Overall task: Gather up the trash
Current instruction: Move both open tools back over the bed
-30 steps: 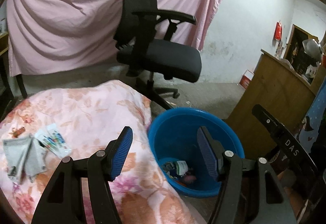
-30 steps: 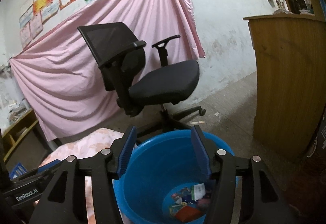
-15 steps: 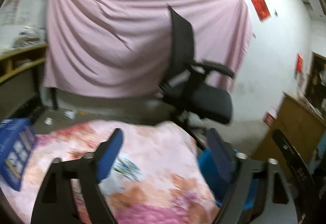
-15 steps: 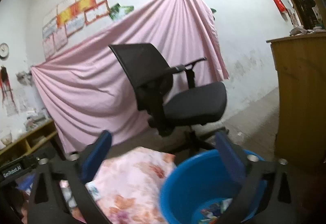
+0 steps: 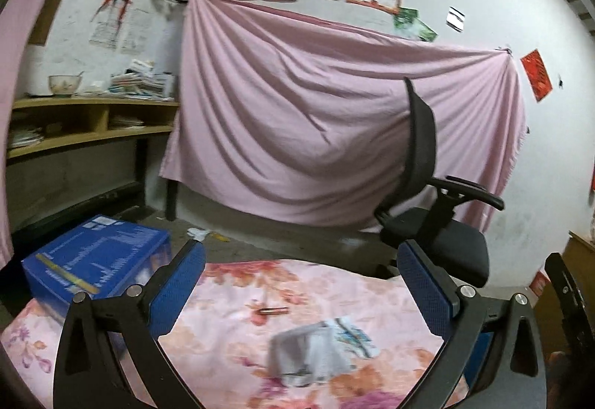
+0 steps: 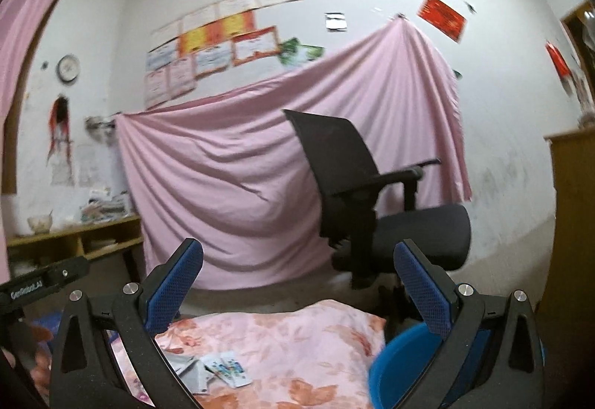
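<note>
Grey and white wrappers [image 5: 316, 353] lie on the pink floral cloth [image 5: 230, 342], with a small brown tube [image 5: 273, 310] beyond them. My left gripper [image 5: 301, 275] is open and empty above the cloth. The wrappers also show in the right wrist view [image 6: 223, 370]. My right gripper [image 6: 297, 271] is open and empty, held above the cloth [image 6: 297, 334]. The blue trash bucket [image 6: 401, 368] stands at the cloth's right edge, partly hidden by my right finger.
A black office chair [image 5: 435, 223] stands behind the cloth, also in the right wrist view [image 6: 372, 208]. A blue box [image 5: 93, 260] sits at the left. A pink sheet [image 5: 334, 130] hangs on the wall. Wooden shelves [image 5: 74, 126] stand left, a wooden cabinet [image 6: 572, 223] right.
Both grippers have swung up and left, away from the bucket and toward the cloth. Both jaws have opened wider. The bucket has left the left wrist view.
</note>
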A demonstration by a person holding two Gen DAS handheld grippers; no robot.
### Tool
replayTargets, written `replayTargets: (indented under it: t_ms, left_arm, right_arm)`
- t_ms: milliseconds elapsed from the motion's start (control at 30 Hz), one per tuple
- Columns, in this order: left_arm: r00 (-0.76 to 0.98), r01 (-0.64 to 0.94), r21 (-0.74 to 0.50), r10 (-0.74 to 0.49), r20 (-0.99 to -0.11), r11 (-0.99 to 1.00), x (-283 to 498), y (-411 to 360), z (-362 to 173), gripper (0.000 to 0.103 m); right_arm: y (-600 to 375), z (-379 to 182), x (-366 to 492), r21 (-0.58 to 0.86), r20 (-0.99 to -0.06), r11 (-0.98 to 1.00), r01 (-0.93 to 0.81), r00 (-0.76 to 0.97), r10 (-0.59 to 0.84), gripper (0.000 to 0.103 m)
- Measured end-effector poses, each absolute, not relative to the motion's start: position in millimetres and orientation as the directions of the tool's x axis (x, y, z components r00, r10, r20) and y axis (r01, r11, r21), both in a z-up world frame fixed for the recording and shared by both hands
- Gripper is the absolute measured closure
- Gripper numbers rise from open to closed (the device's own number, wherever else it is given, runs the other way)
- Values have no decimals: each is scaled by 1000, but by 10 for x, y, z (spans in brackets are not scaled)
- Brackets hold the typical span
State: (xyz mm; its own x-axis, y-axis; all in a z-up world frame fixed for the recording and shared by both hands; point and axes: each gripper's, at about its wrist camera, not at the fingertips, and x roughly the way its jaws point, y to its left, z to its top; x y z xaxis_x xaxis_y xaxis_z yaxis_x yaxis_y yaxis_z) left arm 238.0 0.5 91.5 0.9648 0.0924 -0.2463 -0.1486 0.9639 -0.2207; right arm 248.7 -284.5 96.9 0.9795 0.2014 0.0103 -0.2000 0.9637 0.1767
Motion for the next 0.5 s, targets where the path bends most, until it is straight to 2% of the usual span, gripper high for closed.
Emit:
replayTargets:
  t_ms: [133, 267, 500]
  left_arm:
    - [962, -173, -204, 121, -245, 964, 2261, 179, 824, 2]
    - [960, -177, -183, 128, -249, 967, 2252, 256, 660, 2]
    - [954, -134, -161, 84, -287, 978, 2287, 318, 344, 2]
  right_arm:
    - [-2608, 914, 2500, 114, 7, 966, -230, 973, 231, 0]
    - [-2413, 832, 2573, 65, -35, 964, -258, 965, 260, 0]
    - [-2179, 599, 2760, -10, -155, 955, -296, 944, 291, 0]
